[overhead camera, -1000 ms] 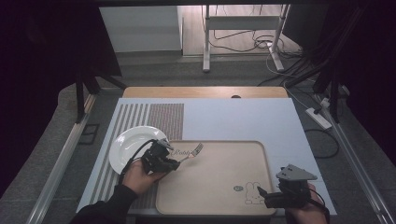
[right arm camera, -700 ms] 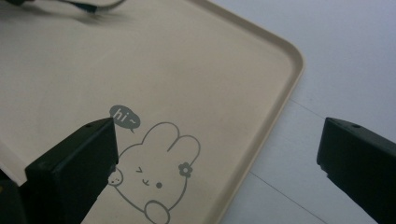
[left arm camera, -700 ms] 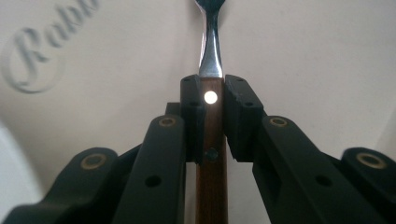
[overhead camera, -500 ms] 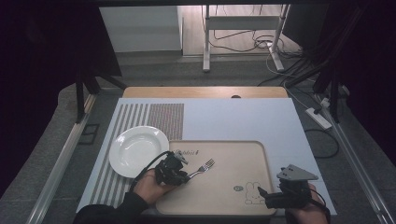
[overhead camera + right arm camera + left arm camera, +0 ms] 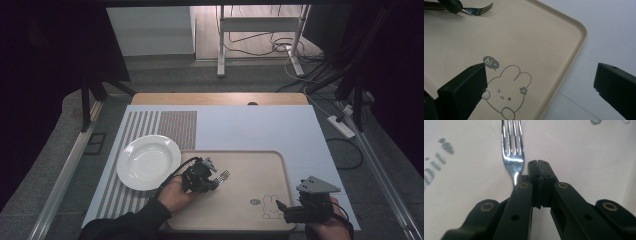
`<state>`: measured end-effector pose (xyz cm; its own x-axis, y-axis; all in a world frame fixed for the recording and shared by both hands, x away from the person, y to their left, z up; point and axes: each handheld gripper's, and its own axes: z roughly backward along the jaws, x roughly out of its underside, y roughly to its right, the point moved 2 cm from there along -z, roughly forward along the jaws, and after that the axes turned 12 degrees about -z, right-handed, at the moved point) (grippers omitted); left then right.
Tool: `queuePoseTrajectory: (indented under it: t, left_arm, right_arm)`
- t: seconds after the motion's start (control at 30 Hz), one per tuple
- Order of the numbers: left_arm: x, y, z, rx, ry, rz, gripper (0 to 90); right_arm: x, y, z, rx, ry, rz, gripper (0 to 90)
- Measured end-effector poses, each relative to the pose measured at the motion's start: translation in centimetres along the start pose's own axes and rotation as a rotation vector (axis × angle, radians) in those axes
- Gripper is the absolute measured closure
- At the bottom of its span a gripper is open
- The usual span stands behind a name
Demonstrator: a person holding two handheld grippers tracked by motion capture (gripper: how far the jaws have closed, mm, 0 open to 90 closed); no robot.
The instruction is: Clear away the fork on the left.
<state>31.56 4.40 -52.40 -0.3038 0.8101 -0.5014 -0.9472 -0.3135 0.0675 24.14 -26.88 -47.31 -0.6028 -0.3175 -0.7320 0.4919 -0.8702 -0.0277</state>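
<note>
A steel fork (image 5: 512, 150) lies on the beige tray (image 5: 250, 167), tines pointing away from my left gripper (image 5: 539, 165). That gripper's jaws have just been closing and now stand shut, with nothing visible between the tips. The fork sits just left of the tips, its handle running under the left jaw. From above, the left gripper (image 5: 206, 177) is over the tray's left part with the fork (image 5: 223, 175) at its tip. My right gripper (image 5: 541, 85) stands open over the tray's near right corner, by the printed rabbit (image 5: 506, 92). The fork (image 5: 477, 10) shows far off.
A white empty plate (image 5: 148, 161) sits left of the tray on a striped mat (image 5: 175, 125). Pale blue table covering (image 5: 260, 127) lies beyond and right of the tray. Cables and a power strip (image 5: 341, 126) lie past the table's right edge.
The left gripper moved from the plate's edge rightward and nearer onto the tray, and the fork went with it. The right gripper stayed put.
</note>
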Motion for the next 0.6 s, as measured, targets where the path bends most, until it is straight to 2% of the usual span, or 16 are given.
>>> queuePoseTrajectory:
  t: [0.23, 0.6]
  left_arm:
    - [0.3, -0.7, -0.3, -0.004, 0.0, 0.02, 88.9]
    - [1.9, -2.9, 0.8, -0.092, -0.031, 0.073, 89.0]
  right_arm:
    - [0.0, 0.0, 0.0, 0.001, 0.0, 0.001, 0.0]
    - [0.0, 0.0, 0.1, 0.001, 0.003, 0.005, 0.0]
